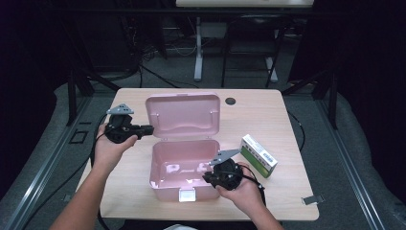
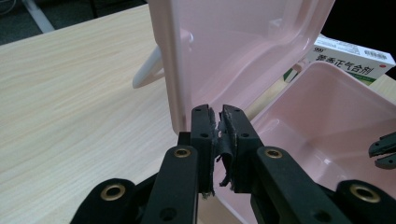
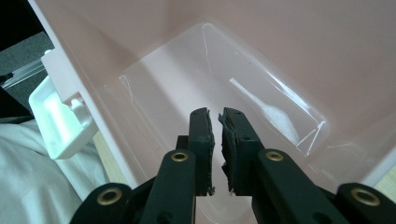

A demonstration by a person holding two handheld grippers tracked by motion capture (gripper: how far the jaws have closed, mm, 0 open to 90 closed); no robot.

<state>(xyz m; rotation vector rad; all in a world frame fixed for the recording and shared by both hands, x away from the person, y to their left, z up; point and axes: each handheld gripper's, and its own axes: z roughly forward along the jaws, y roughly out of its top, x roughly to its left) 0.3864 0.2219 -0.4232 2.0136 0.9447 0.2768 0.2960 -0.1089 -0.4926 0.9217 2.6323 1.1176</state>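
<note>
Pink plastic box (image 1: 184,167) lies lid-open, left gripper (image 1: 148,129) nearly closed on nothing beside the raised lid (image 1: 184,114), right gripper (image 1: 207,178) narrow and empty over the tray, where a nudge could slam it shut.

The pink box (image 1: 179,167) lies open and bare inside, free to enter from above — its raised lid (image 1: 183,115) walls the far side, the green carton (image 1: 258,155) flanks its right.
</note>
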